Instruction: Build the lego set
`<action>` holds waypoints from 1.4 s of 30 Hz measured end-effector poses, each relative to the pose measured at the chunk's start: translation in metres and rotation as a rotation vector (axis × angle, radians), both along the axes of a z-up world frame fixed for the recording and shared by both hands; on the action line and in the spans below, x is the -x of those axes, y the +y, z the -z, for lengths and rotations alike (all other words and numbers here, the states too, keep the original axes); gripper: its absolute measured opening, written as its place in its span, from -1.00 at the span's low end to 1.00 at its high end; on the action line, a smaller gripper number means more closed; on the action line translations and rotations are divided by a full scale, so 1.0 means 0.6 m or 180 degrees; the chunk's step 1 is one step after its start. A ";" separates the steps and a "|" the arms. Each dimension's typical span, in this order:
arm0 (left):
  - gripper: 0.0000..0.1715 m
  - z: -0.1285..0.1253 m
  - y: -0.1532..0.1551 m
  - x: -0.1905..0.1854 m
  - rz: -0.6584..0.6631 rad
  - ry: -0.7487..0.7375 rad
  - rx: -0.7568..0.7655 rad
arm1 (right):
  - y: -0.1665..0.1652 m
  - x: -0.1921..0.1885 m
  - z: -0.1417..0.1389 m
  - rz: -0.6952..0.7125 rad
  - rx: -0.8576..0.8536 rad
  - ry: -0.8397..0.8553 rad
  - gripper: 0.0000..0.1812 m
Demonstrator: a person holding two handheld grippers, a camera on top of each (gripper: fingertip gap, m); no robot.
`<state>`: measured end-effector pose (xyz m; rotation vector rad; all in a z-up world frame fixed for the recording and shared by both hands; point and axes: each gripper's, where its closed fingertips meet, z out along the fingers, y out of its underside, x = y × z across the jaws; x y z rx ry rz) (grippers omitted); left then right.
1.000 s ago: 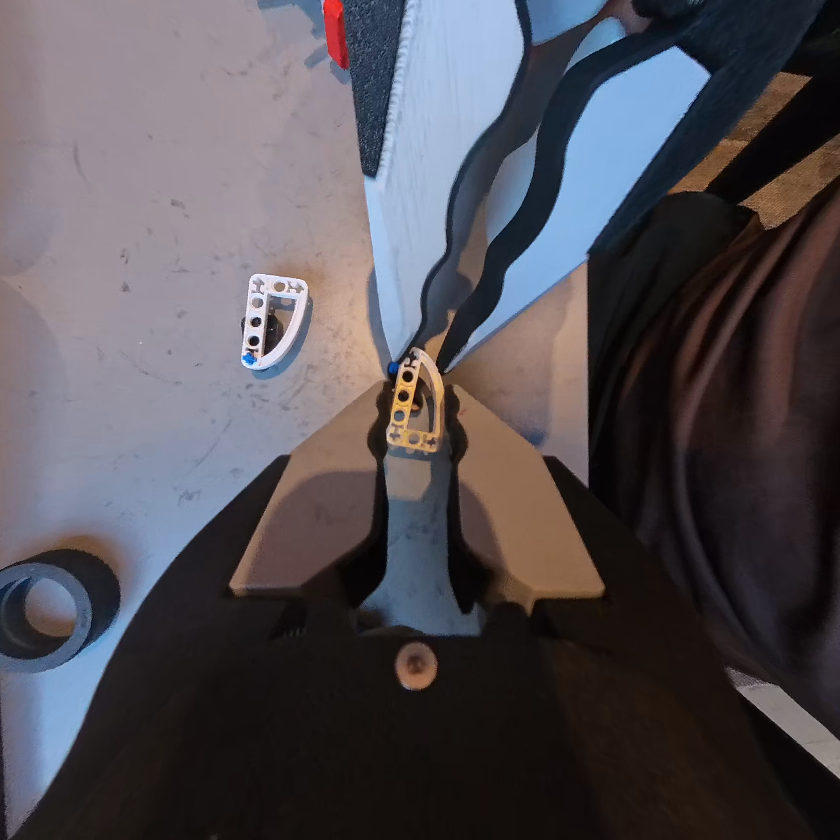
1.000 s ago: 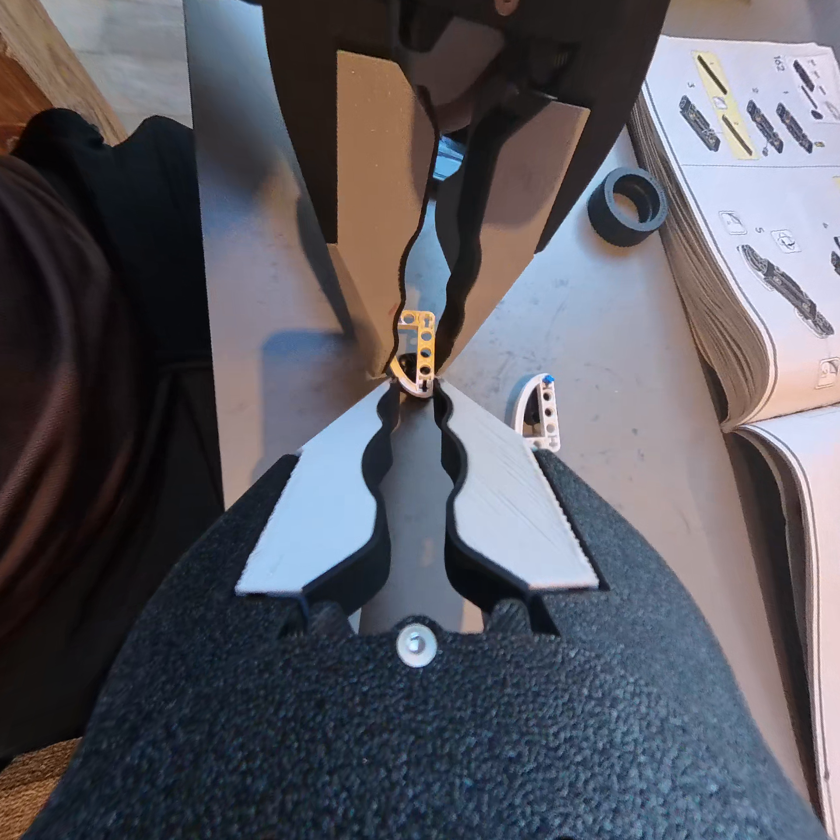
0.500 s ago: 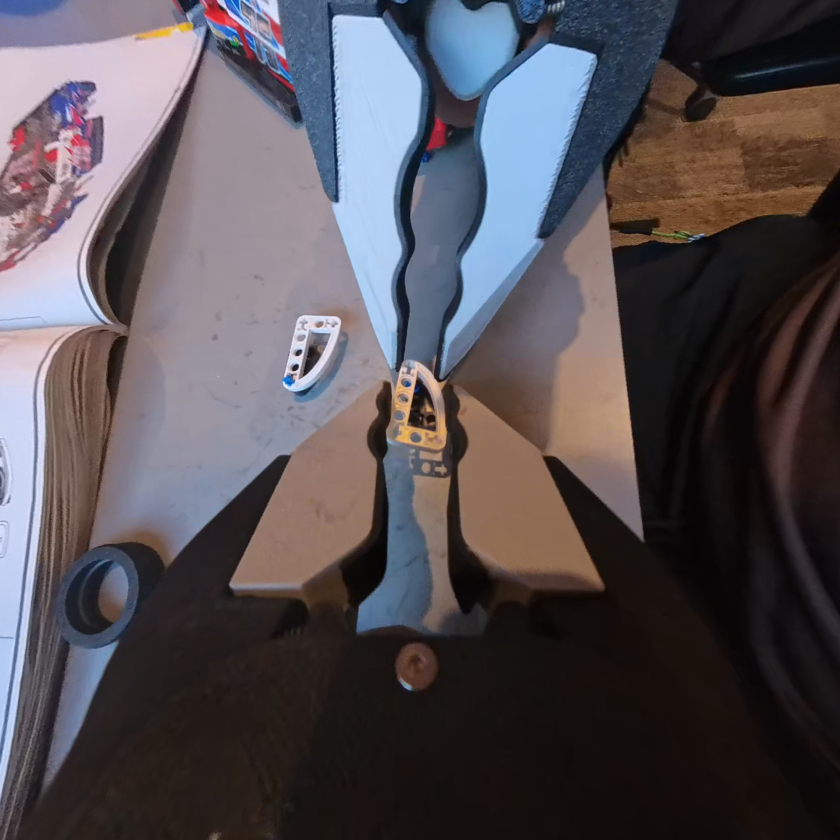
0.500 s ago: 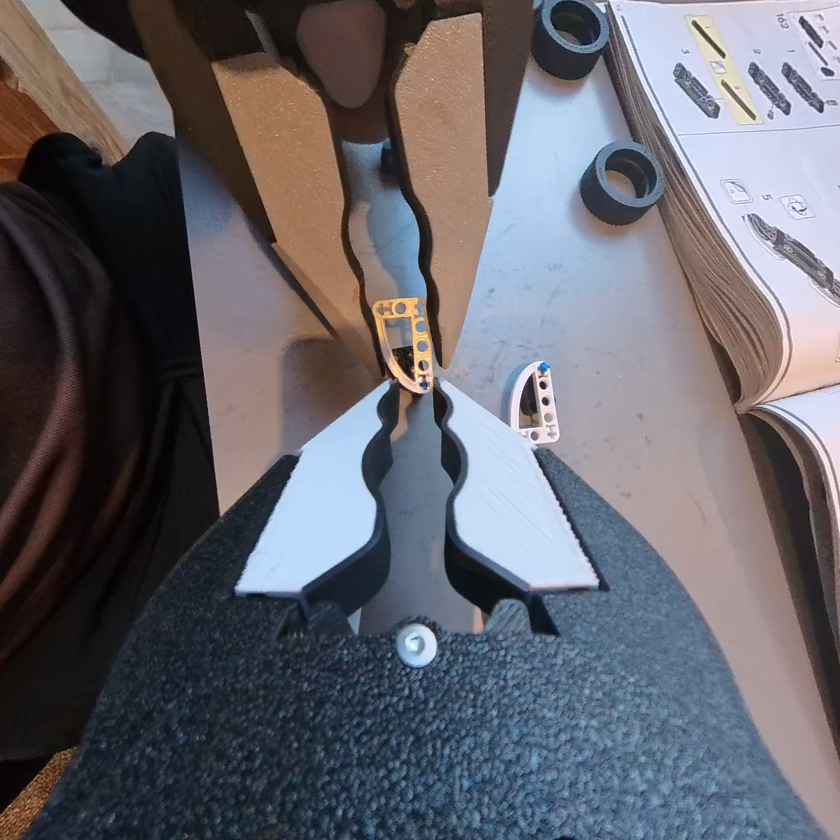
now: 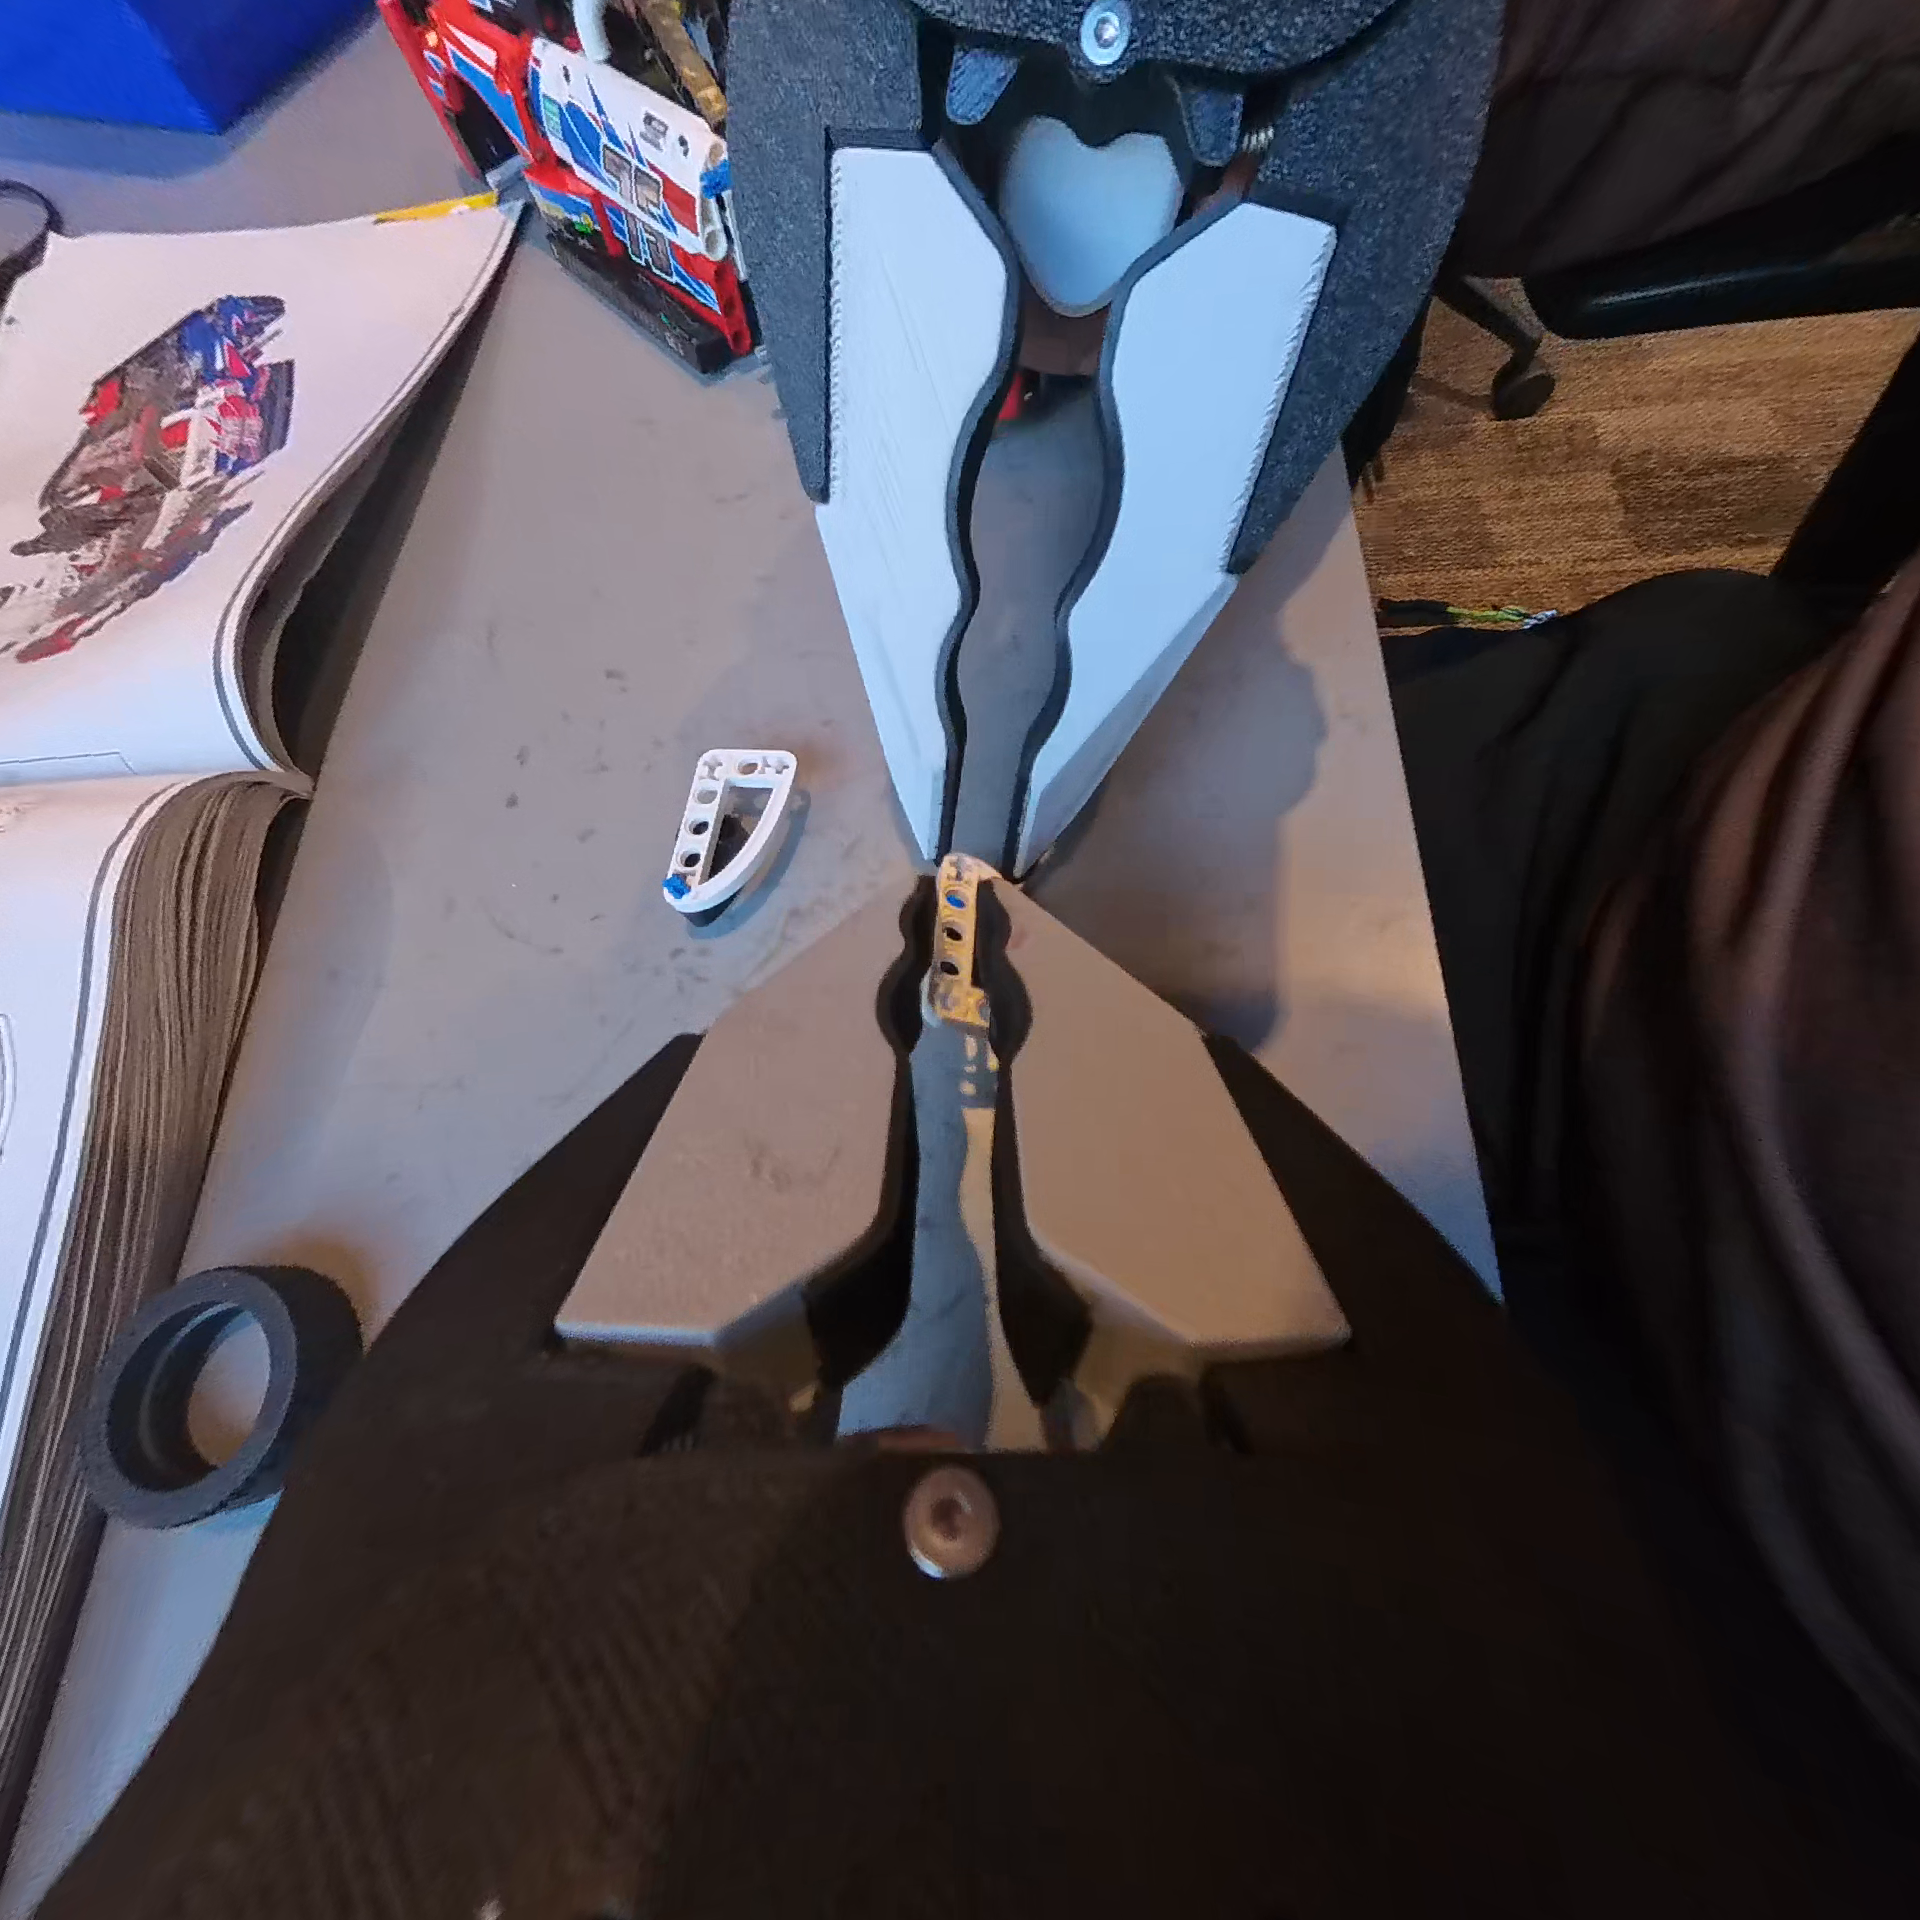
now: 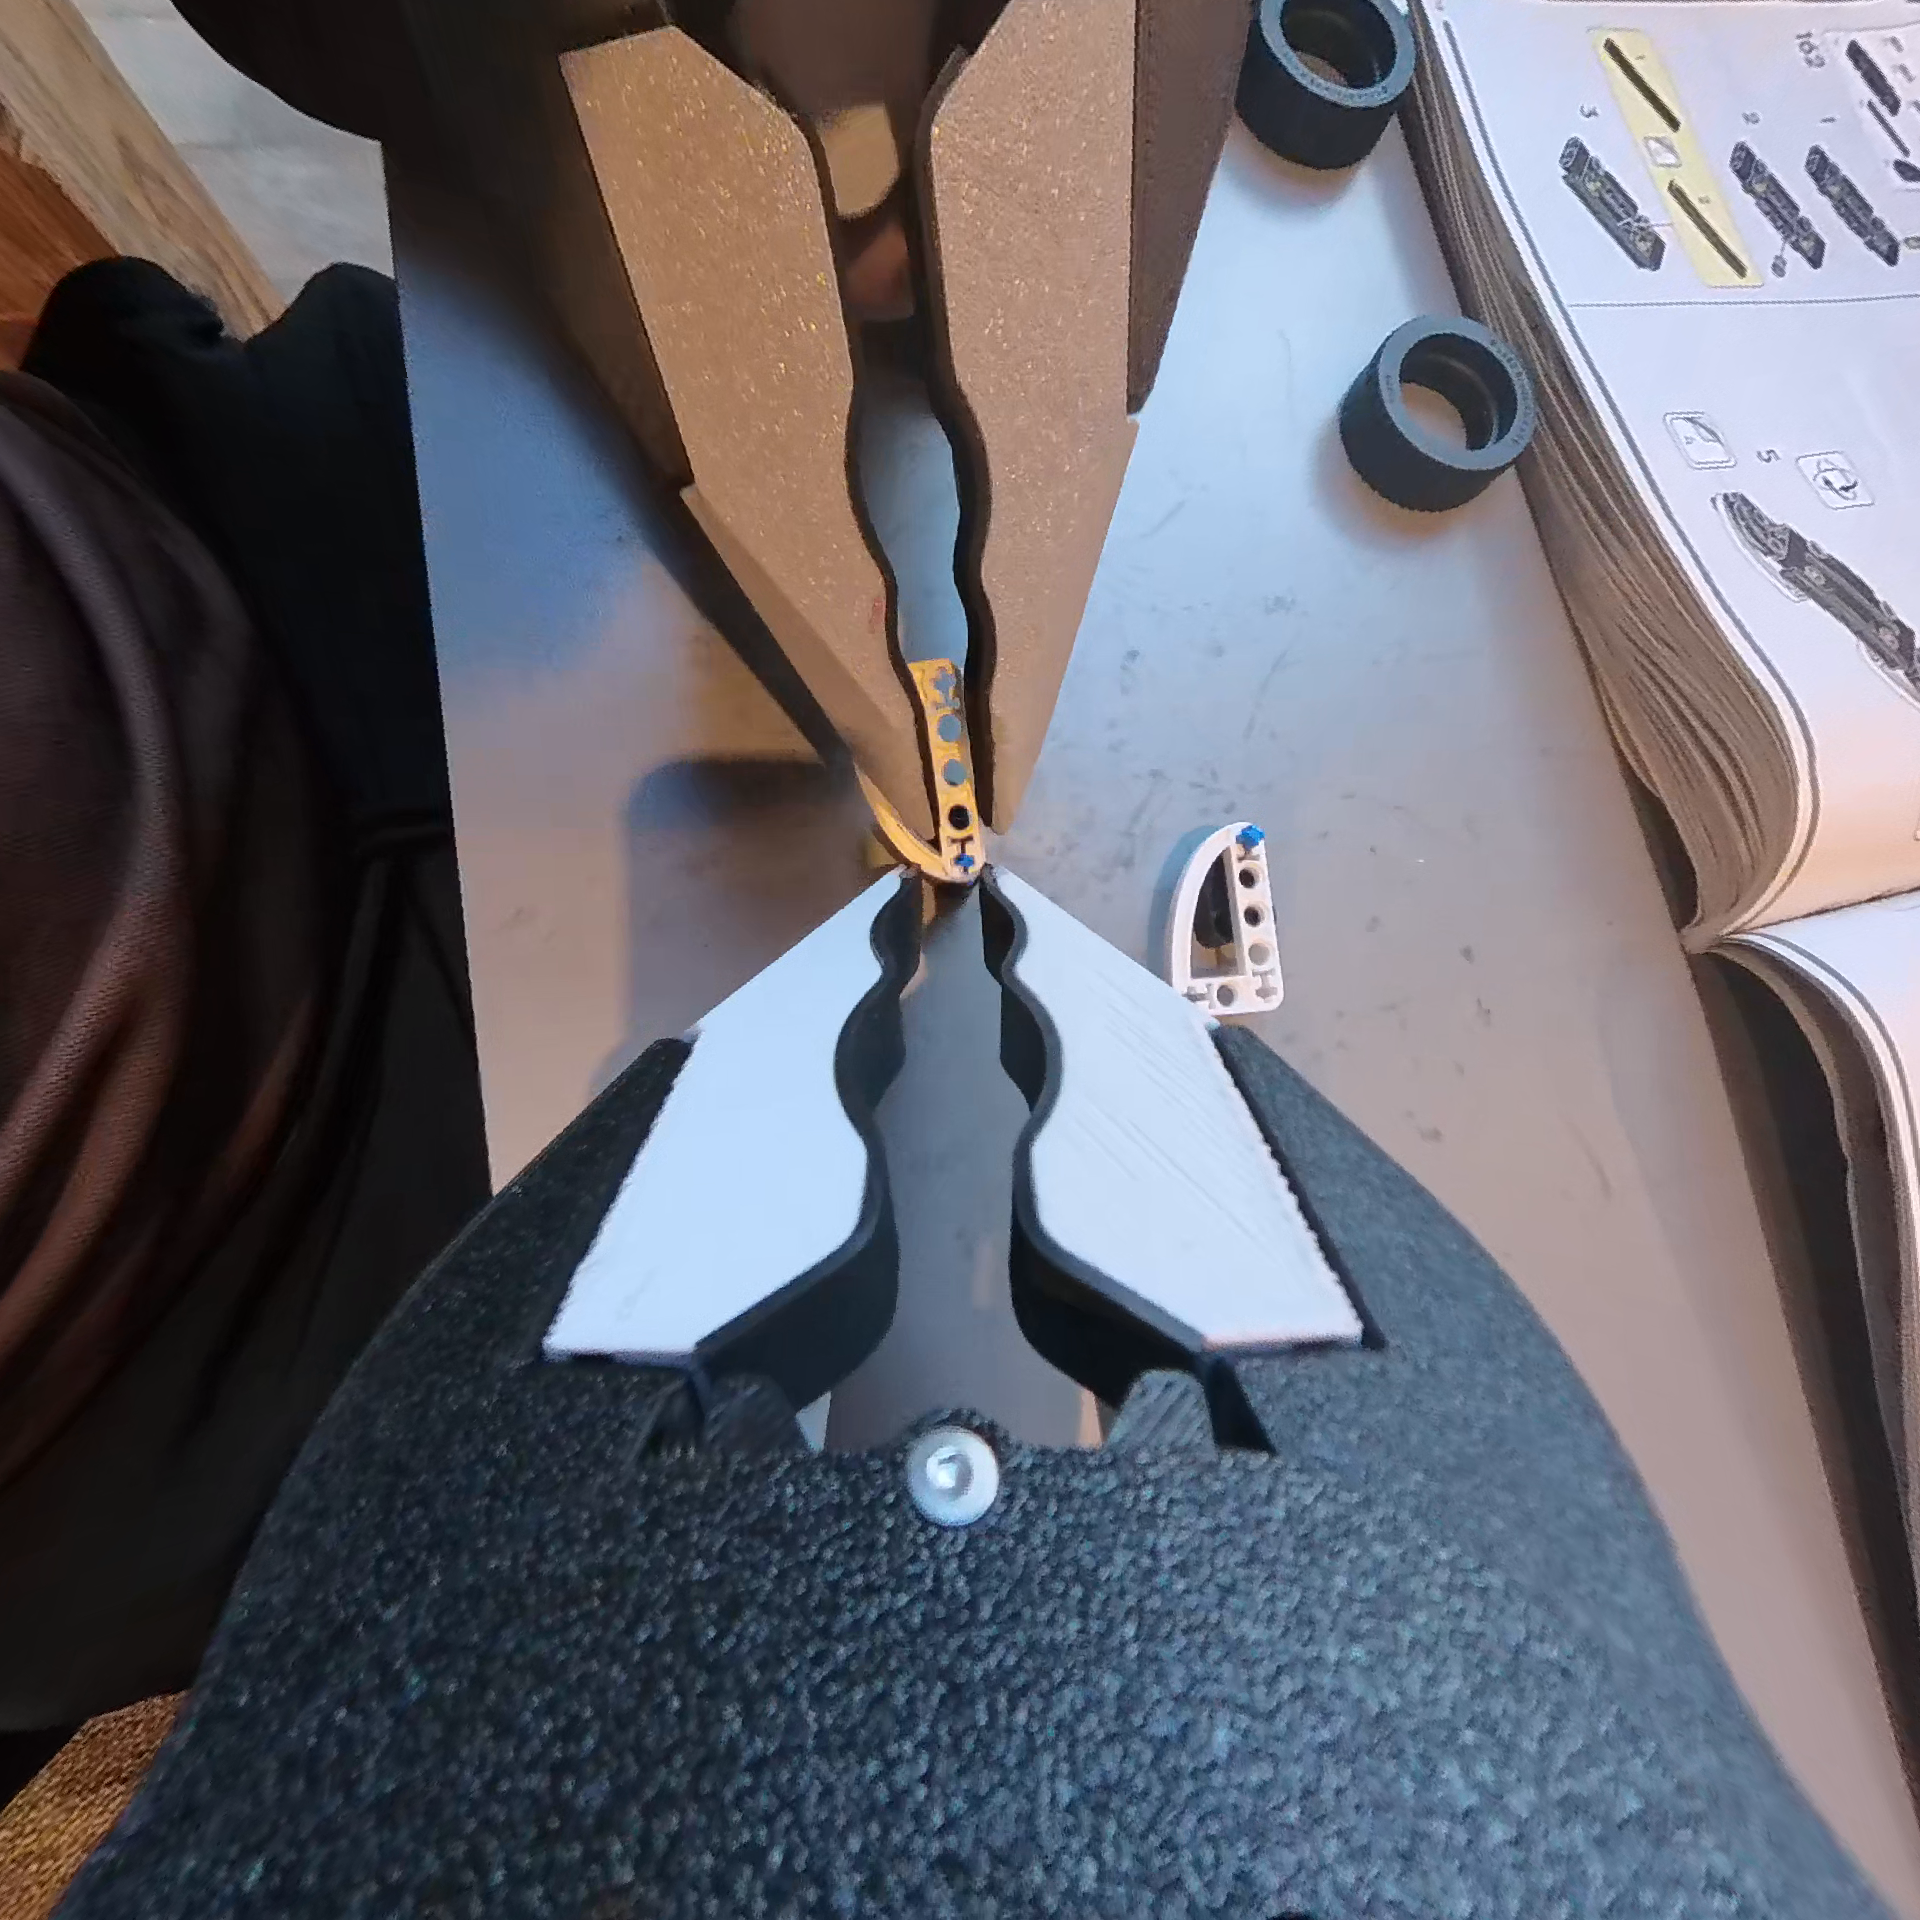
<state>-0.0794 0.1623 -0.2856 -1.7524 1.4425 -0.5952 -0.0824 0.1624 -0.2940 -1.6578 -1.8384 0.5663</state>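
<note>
A white curved lego panel (image 5: 956,940) with a row of holes and a blue pin at one end is held between both grippers above the grey table (image 5: 582,582). My left gripper (image 5: 961,899) is shut on its lower part. My right gripper (image 6: 942,881) meets it head-on, tips pinched on the blue-pin end (image 6: 951,831). The panel stands nearly edge-on in both views. The right gripper also shows in the left wrist view (image 5: 975,860), and the left gripper in the right wrist view (image 6: 940,816). A second, matching white panel (image 5: 732,831) lies flat on the table, also seen in the right wrist view (image 6: 1236,925).
An open instruction booklet (image 5: 156,520) (image 6: 1714,416) lies along one side. Black tyres (image 5: 197,1392) (image 6: 1439,426) (image 6: 1325,78) sit beside it. A red, white and blue lego model (image 5: 623,197) stands at the back. A person's dark clothing (image 5: 1662,1039) is at the table's edge.
The held panel has turned from face-on to nearly edge-on between the two grippers. The right gripper has swung round to face the left one straight on. The panel on the table has not moved.
</note>
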 end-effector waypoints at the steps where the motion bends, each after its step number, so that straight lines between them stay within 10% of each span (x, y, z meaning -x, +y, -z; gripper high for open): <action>1: -0.95 0.001 0.000 0.001 -0.0017 0.0024 0.0012 | 0.000 -0.001 -0.001 0.0002 0.0002 0.0008 -0.89; 42: -0.95 -0.002 -0.051 0.053 0.0060 0.0321 0.0363 | -0.027 0.023 0.010 0.0521 0.0398 -0.0019 -0.60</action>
